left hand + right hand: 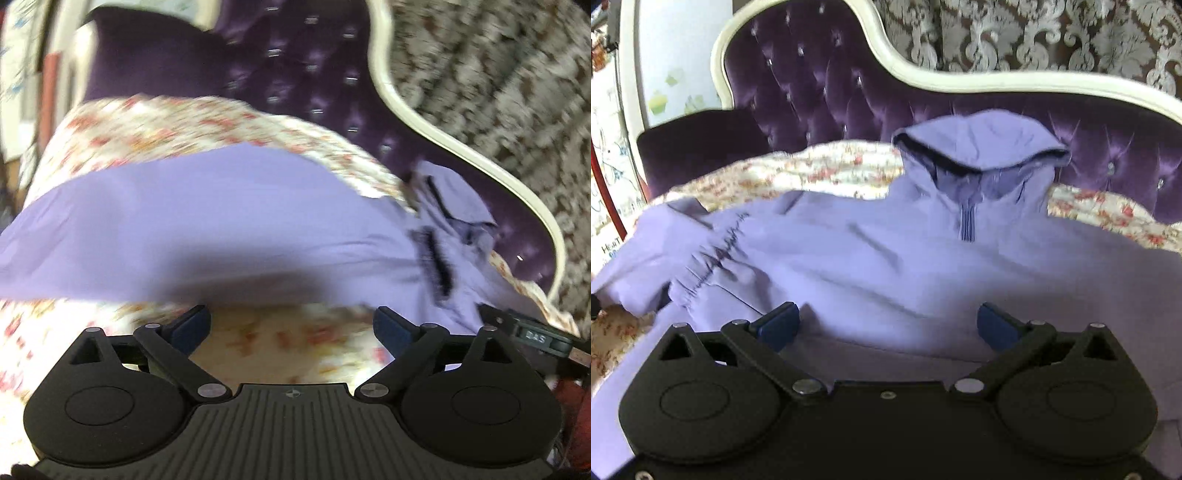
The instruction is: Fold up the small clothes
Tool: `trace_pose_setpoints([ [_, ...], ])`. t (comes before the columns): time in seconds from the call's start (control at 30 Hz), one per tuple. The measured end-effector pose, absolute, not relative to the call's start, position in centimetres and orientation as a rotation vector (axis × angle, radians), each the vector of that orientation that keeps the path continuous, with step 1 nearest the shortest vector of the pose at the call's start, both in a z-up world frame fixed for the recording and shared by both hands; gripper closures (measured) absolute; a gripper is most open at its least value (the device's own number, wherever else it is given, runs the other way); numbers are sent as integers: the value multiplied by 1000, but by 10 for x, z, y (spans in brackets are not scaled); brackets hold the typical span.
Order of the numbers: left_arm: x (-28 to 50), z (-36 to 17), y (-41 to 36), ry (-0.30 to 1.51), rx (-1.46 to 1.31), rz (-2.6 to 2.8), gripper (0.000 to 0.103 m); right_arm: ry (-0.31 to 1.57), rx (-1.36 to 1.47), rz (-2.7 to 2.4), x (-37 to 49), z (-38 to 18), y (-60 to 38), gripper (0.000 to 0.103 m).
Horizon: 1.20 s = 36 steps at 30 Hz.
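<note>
the lilac hooded jacket [886, 254] lies spread on the floral bedspread [827, 168] of a bed, its hood [982, 147] propped against the purple tufted headboard [820, 81] with a cream frame. a short zip runs down from the neck, and a gathered elastic cuff on one sleeve [701, 266] lies crumpled toward the left of the right wrist view.

the right hand-held gripper [888, 325] is held low and roughly level over the jacket's body, pointing toward the hood. its blue-padded fingers [779, 325] are spread wide apart with only cloth showing between them, and nothing is pinched.

the left hand-held gripper [291, 326] is tilted, so the headboard [295, 62] runs slantwise across its blurred view. it hovers above the bedspread [177, 125], just short of the jacket's [207, 218] near edge. its fingers [192, 325] are likewise spread, holding nothing. part of the other tool's dark body pokes in at the right edge of this view, close beside the left one.
</note>
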<state>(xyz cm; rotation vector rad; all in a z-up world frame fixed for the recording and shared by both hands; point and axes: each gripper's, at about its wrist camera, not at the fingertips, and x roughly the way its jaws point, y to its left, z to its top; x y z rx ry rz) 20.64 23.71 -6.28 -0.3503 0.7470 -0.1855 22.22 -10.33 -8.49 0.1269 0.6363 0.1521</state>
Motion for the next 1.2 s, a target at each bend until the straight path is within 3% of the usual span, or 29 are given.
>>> trace_pose_setpoints([
  [0.53,245,-77,308,601,-730,-29,7,631,67,123,219,-84,-92,1],
  [0.9,258,-76,348,559,-719,146,9,625,56,119,219,-84,-91,1],
  [0.97,259,-77,356,568,-729,188,22,621,48,115,219,-84,-89,1],
  [1.03,258,-76,363,579,-742,224,76,617,39,111,218,-84,-88,1],
  [1.1,257,-68,367,564,-729,207,89,614,31,107,217,-85,-86,1],
  [1.2,250,-40,358,497,-635,198,92,614,35,109,217,-85,-87,1],
])
